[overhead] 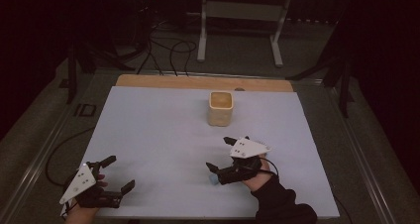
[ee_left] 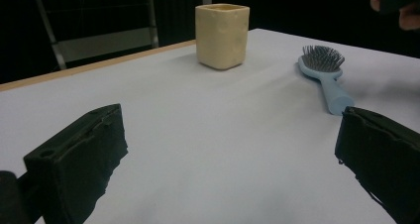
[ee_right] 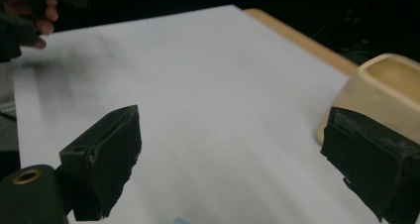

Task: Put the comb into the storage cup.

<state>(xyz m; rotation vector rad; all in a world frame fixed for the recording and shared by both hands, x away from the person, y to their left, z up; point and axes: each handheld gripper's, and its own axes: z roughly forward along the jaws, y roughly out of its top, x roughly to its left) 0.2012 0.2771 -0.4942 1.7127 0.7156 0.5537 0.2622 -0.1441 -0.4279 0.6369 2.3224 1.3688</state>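
A cream square cup (overhead: 220, 107) stands upright on the far middle of the white table top (overhead: 158, 130). In the left gripper view, a light blue hairbrush (ee_left: 324, 75) lies flat to the right of the cup (ee_left: 222, 35), bristles up. My right gripper (overhead: 220, 153) hovers open over the brush, whose handle end (overhead: 213, 179) peeks out beneath it. In the right gripper view, the open jaws (ee_right: 233, 169) frame bare table, with the cup (ee_right: 391, 90) at the right. My left gripper (overhead: 119, 173) sits open near the front left corner, nothing between its jaws (ee_left: 233, 154).
A wooden strip (overhead: 203, 83) runs along the table's far edge. Beyond it, cables (overhead: 168, 50) and a metal stand (overhead: 242, 16) sit on the dark floor. The other hand (ee_left: 396, 6) shows at the top right of the left gripper view.
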